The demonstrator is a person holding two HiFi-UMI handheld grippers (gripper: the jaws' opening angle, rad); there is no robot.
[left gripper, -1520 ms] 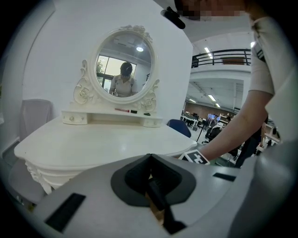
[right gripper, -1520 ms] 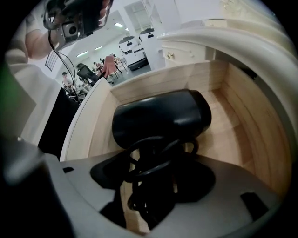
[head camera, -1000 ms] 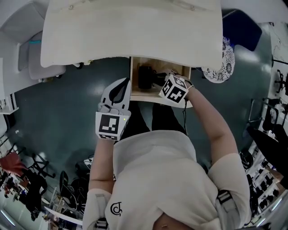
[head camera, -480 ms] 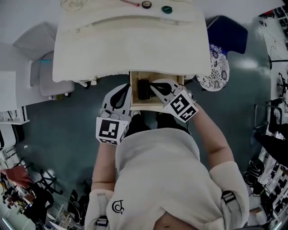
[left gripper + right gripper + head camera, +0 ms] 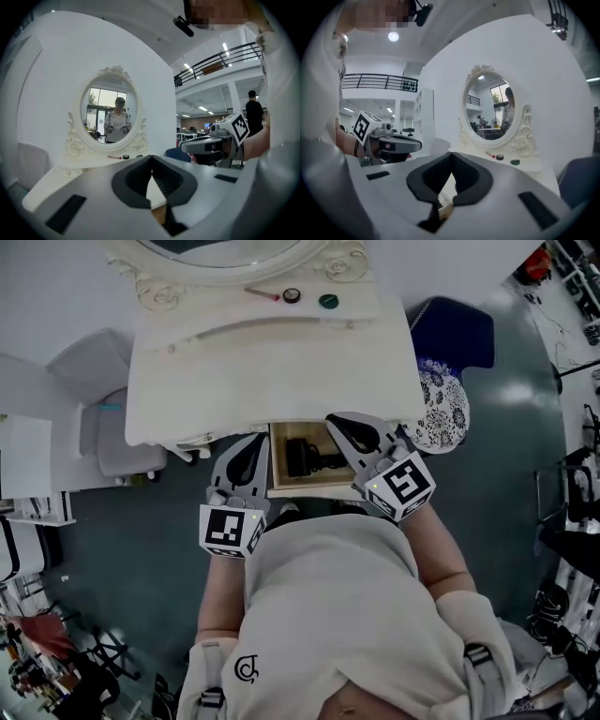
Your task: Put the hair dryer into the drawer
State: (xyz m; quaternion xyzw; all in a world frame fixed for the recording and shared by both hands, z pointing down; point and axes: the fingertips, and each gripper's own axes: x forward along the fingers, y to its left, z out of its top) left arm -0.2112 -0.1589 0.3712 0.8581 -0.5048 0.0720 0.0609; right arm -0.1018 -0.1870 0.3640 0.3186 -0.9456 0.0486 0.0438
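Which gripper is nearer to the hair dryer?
Right. The right gripper hangs over the right side of the drawer, beside the hair dryer; the left gripper is past its left edge.

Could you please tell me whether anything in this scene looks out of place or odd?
Only one thing stands out: the drawer under the table stands open, with the hair dryer lying inside it. It looks unfinished rather than damaged. The small items on the tabletop sit tidily by the mirror, and nothing appears spilled or askew.
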